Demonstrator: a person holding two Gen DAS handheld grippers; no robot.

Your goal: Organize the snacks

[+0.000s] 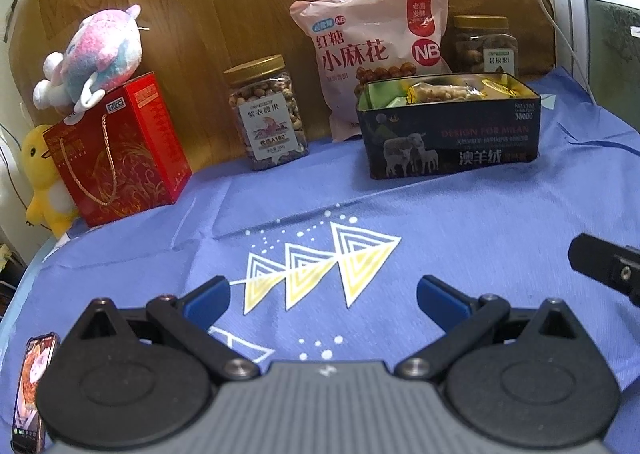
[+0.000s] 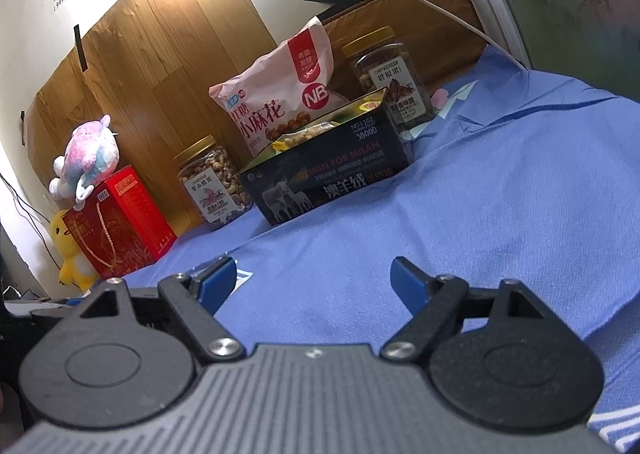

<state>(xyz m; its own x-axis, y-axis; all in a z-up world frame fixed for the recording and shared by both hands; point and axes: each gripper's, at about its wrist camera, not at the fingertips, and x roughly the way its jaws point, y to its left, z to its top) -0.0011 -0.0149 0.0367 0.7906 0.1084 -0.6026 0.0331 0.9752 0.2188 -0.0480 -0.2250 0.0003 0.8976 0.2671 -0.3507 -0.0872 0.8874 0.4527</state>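
Ahead of the left hand-held gripper (image 1: 323, 296), across a bare stretch of blue cloth (image 1: 460, 222) on the tabletop: an open dark tin (image 1: 448, 134) with wrapped snacks heaped to its rim. Behind the tin, leaning on the wood panel, a pink snack bag (image 1: 372, 50). Further right and behind, a gold-lidded nut jar (image 1: 486, 44); left of the tin, a second nut jar (image 1: 266, 110), standing upright and apart from it. Far left, a red gift box (image 1: 120, 150) with a plush toy (image 1: 92, 54) on top and a yellow duck toy (image 1: 40, 174) beside it. Near the left hand-held gripper's left side, a phone (image 1: 32, 386) lying flat.

Left fingers spread wide, nothing between them. Right hand-held gripper (image 2: 312, 282) likewise spread and empty, low over the cloth, well short of the tin.

No loose snacks visible on the cloth. Judging by that, mostly finished, with small packets already gathered in the tin; possibly left, tidying the jars and bag, though unclear from these views.
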